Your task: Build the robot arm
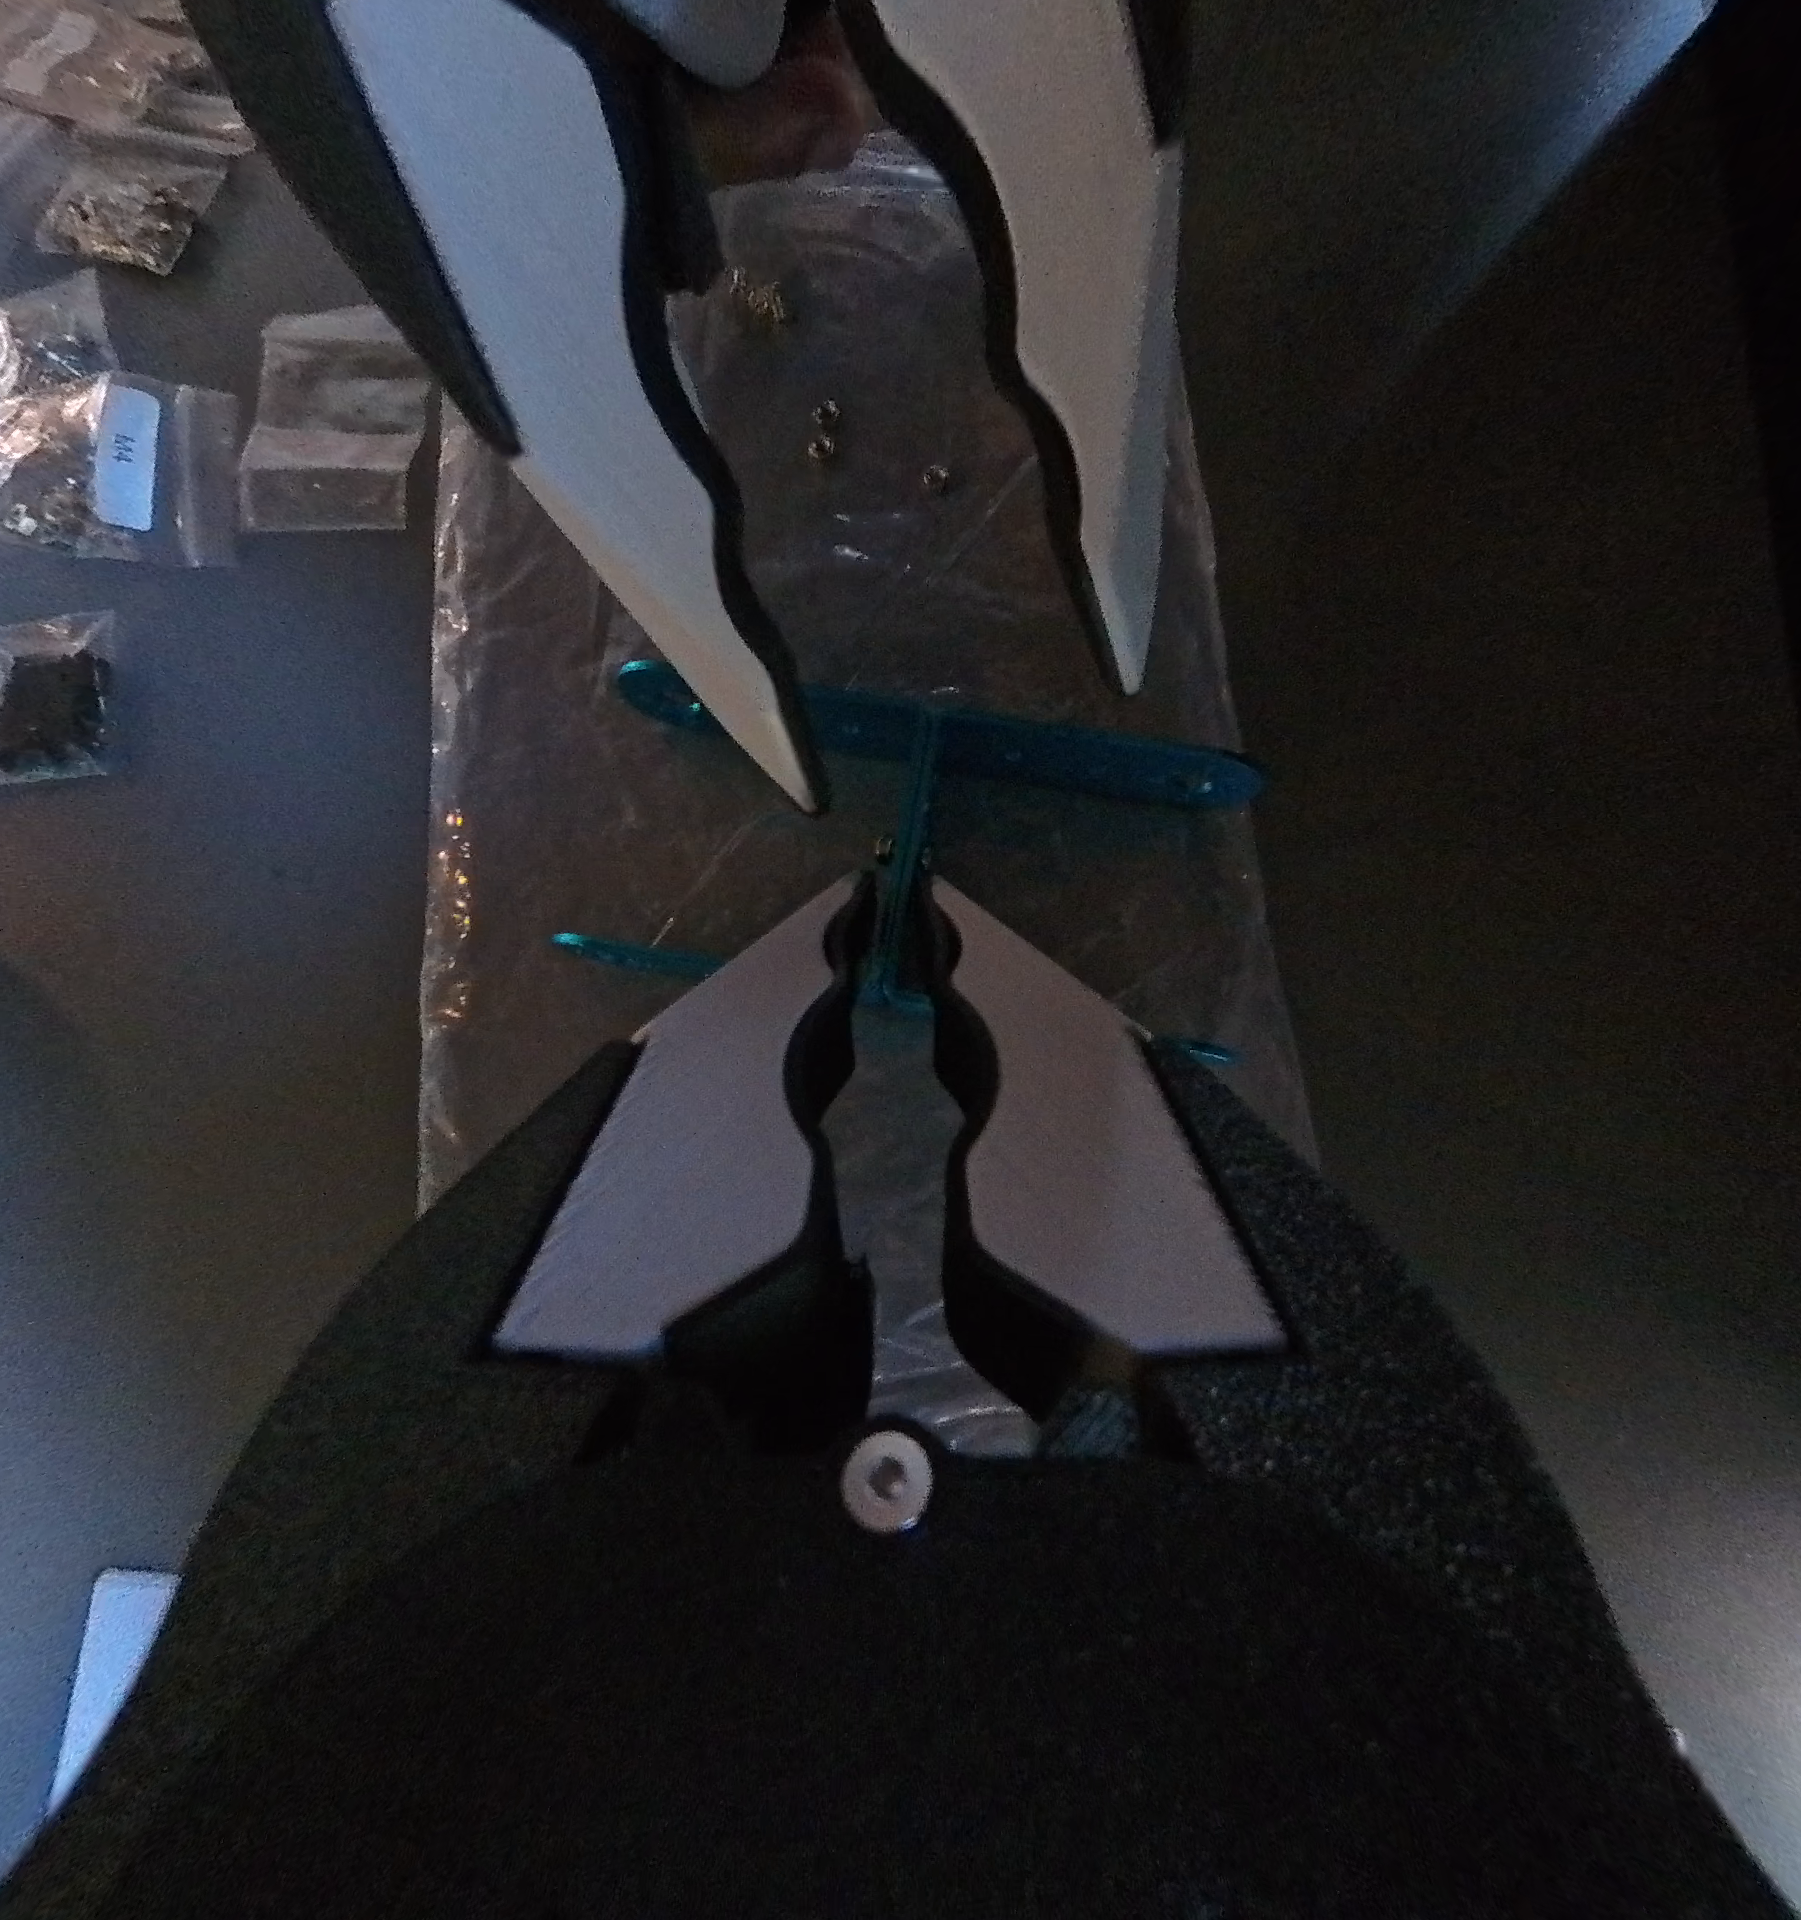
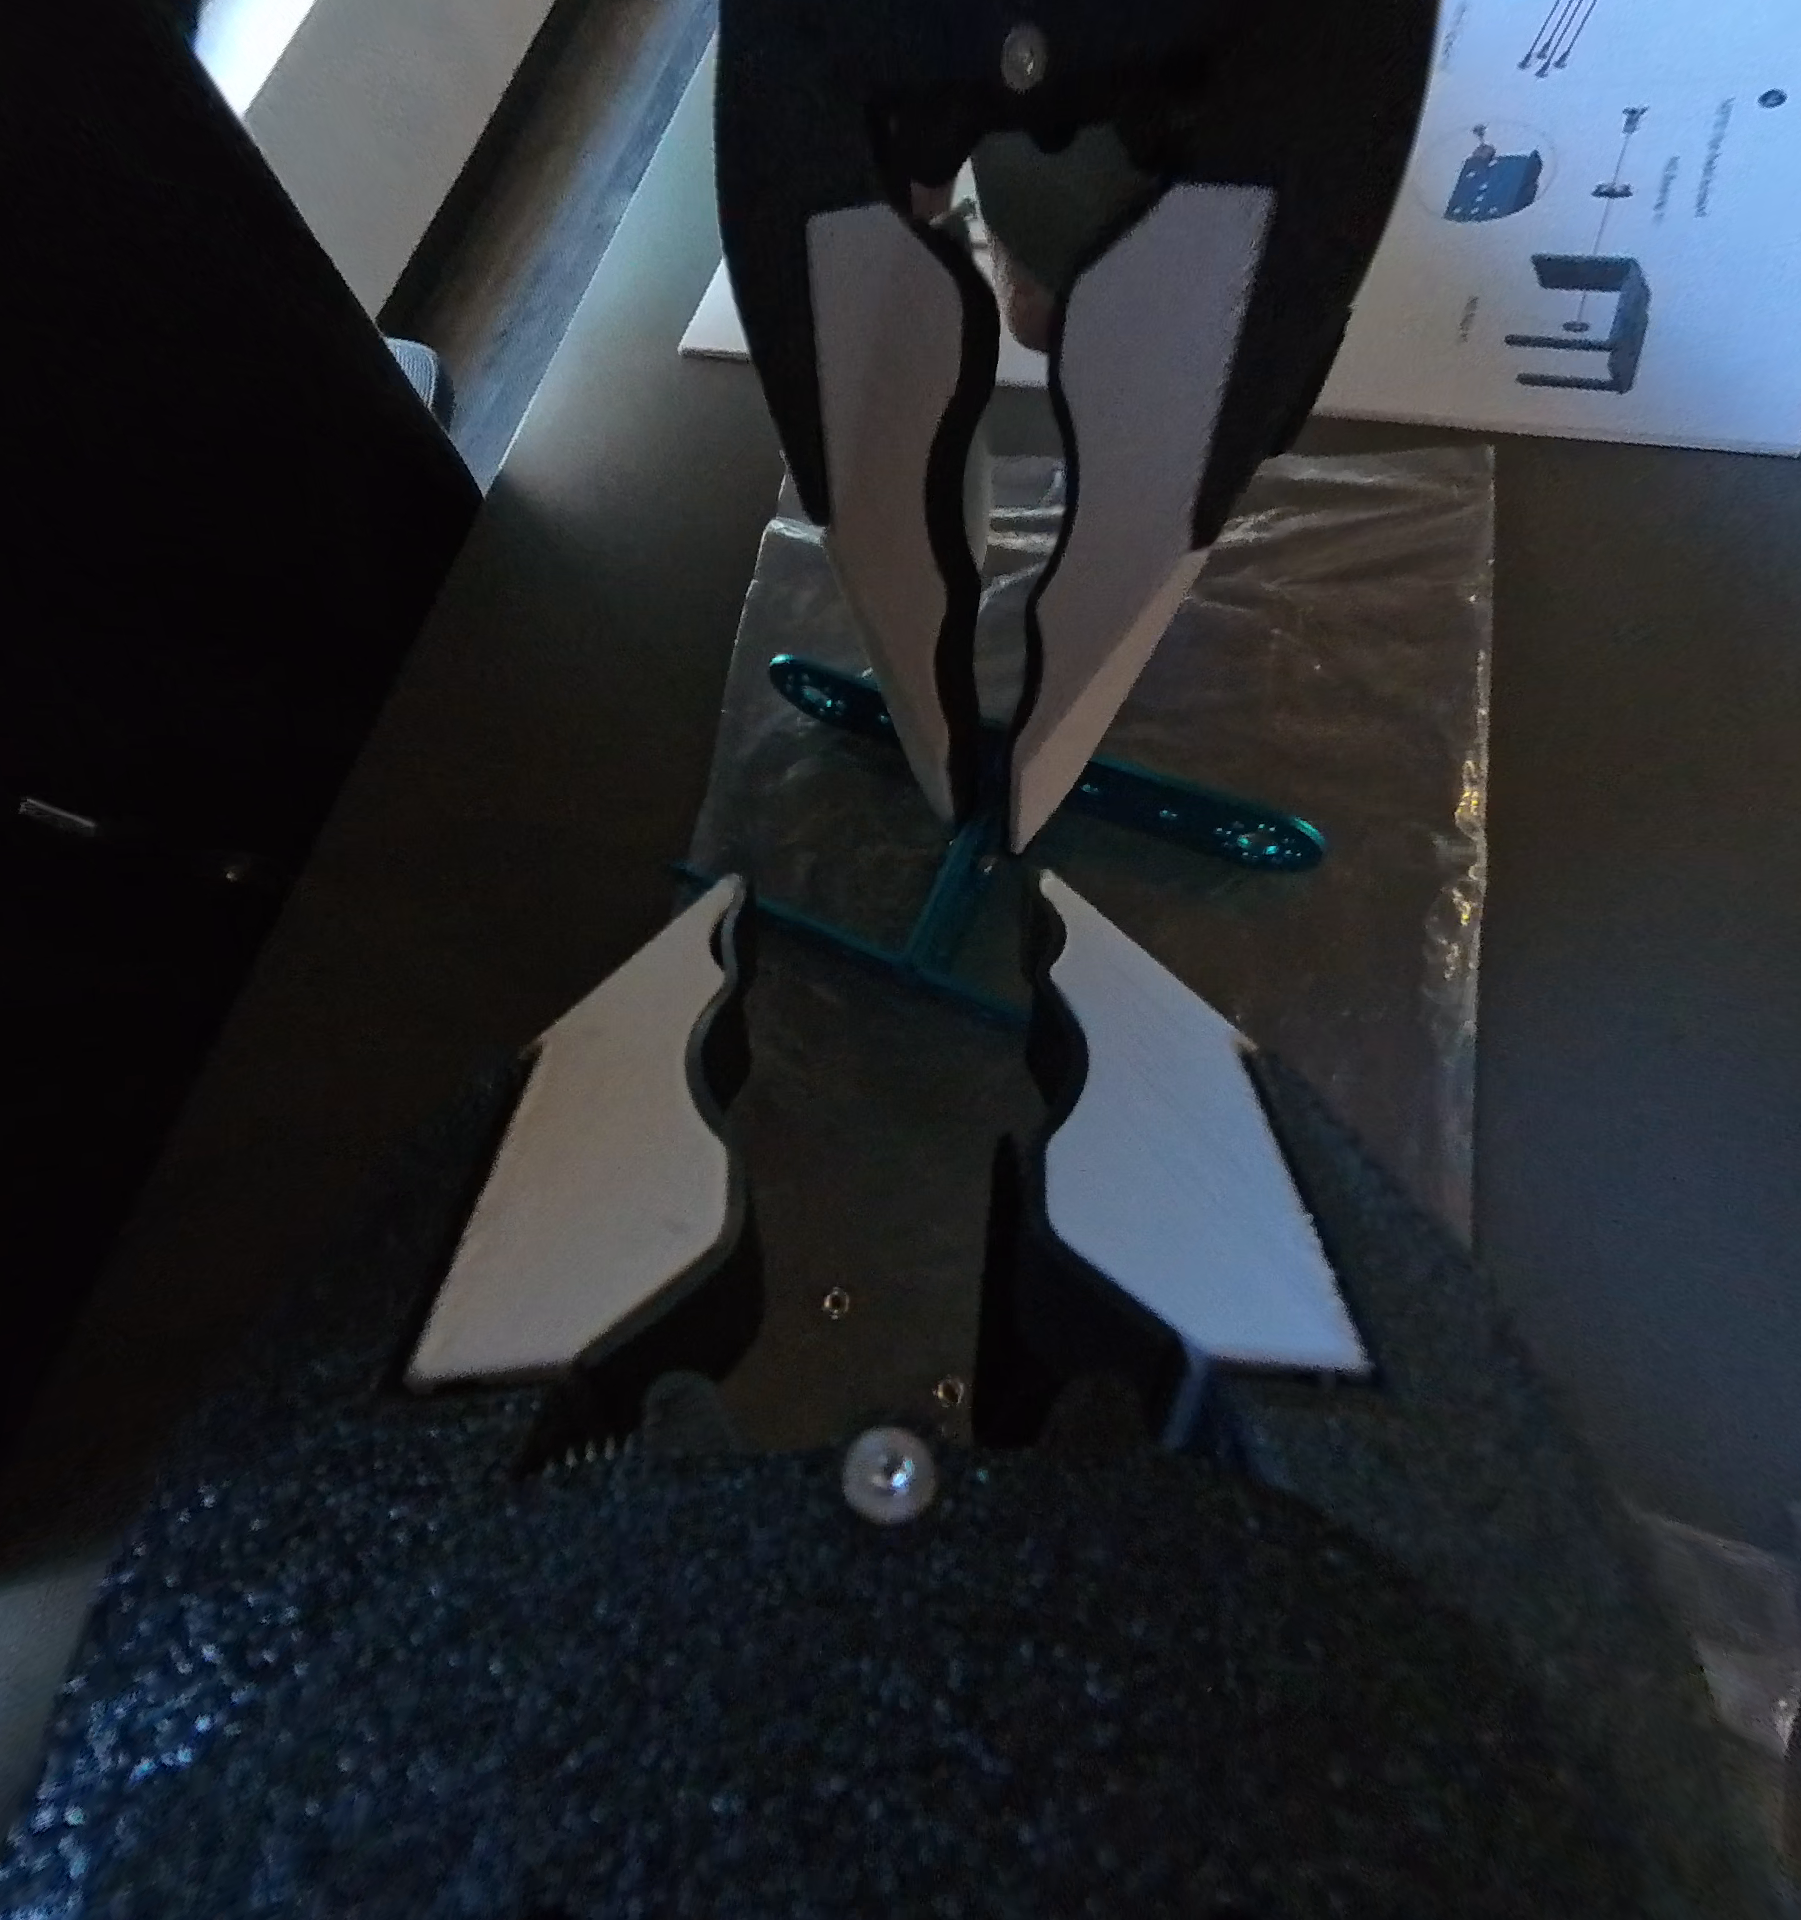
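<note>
From the left wrist view, the left gripper (image 1: 894, 883) is nearly closed, its tips pinching the thin upright plate of a teal metal bracket (image 1: 1031, 758) whose long bar lies crosswise on a clear plastic sheet (image 1: 563, 883); beyond the bracket the right gripper (image 1: 969, 743) comes in spread wide, with small nuts (image 1: 823, 431) farther off and little bags of hardware (image 1: 96, 457) to the bracket's left. From the right wrist view, the right gripper (image 2: 891, 883) stands open just short of the bracket (image 2: 1218, 831), whose bar here runs slantwise across the sheet (image 2: 1343, 675), while the left gripper (image 2: 979, 826) clamps the upright plate from the far side, and a printed paper sheet (image 2: 1498, 260) lies beyond the bracket.
</note>
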`<action>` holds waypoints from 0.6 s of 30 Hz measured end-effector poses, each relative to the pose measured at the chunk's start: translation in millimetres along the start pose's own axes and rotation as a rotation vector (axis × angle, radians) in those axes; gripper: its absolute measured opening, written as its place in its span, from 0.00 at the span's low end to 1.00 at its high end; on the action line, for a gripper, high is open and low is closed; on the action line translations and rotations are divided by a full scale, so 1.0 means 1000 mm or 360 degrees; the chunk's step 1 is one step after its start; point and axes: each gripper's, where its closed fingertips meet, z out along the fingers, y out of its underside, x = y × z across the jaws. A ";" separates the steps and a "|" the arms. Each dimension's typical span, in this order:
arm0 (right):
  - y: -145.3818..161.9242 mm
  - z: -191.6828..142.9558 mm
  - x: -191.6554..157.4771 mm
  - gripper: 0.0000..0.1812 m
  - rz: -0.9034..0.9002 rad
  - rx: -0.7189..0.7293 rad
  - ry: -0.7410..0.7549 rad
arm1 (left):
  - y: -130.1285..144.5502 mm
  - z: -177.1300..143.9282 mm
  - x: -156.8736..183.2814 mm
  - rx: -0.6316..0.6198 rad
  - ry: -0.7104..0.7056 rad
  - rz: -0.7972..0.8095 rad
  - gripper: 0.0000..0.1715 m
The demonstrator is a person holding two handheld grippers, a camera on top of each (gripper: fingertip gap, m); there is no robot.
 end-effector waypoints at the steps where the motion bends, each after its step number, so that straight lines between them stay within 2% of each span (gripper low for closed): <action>1: 0.002 0.001 -0.001 0.28 -0.0002 -0.0021 -0.0017 | 0.000 0.000 0.000 -0.0006 -0.0003 -0.0003 0.04; 18: 0.005 0.009 -0.002 0.27 -0.0044 -0.0064 -0.0006 | -0.009 -0.008 0.001 0.0010 -0.0063 -0.0070 0.07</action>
